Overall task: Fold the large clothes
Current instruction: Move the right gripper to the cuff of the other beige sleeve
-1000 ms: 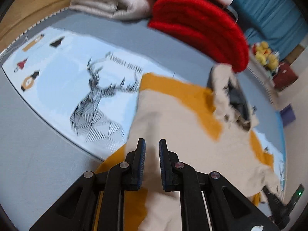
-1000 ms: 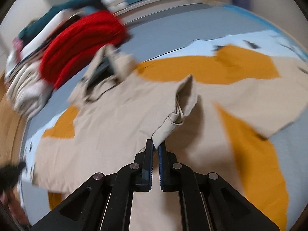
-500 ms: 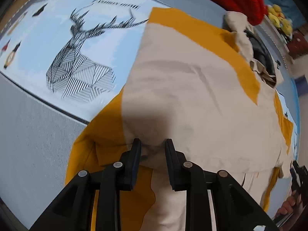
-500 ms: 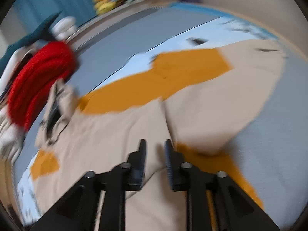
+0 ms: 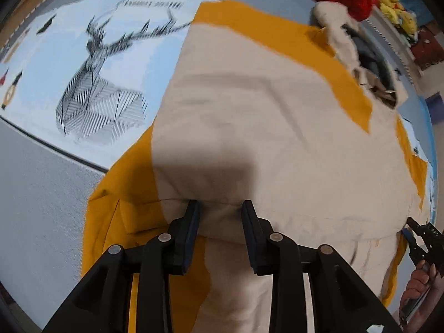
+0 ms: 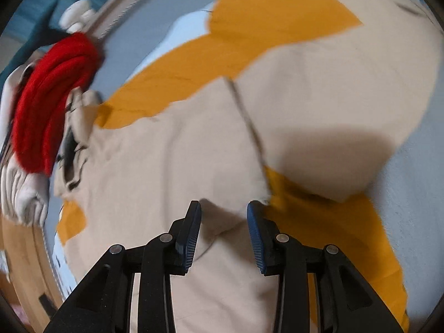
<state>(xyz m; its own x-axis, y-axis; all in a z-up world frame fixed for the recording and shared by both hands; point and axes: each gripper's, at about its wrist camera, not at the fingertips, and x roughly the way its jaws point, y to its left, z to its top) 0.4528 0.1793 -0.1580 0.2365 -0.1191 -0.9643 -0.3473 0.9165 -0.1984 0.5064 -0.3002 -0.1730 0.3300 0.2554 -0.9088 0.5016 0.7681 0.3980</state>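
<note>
Garment: a large beige and mustard-yellow piece of clothing (image 5: 263,116) lay spread flat across a mat, filling most of both wrist views (image 6: 172,166).
Surface: the mat (image 5: 41,172) was grey at the edges, with a pale blue printed panel showing a line-drawn deer (image 5: 97,97) to the left of the garment.
My left gripper (image 5: 220,208): its jaws stood apart with a wide gap, tips low over a seam-like fold near the garment's lower edge. Beige cloth lay between and under the fingers, but nothing was clamped. A yellow panel lay just to the left of the left finger.
My right gripper (image 6: 223,208): its jaws were also spread wide and held nothing. Its tips hovered over beige cloth, beside the corner of a folded-over flap, with yellow fabric just to the right of the right finger.
Garment's hood or collar: a bunched, dark-lined part (image 5: 360,52) sat at the far end, well away from both grippers; the view was too blurred to tell which it was.
Shadows: a dark shadow fell on the cloth just ahead of each gripper.
Other clothes: a folded red knit (image 6: 47,100) lay next to the bunched end, with a pale folded item (image 6: 22,194) beside it.
My right hand (image 5: 421,285): seen at the lower right edge of the left view, gripping the black handle of the other tool.
</note>
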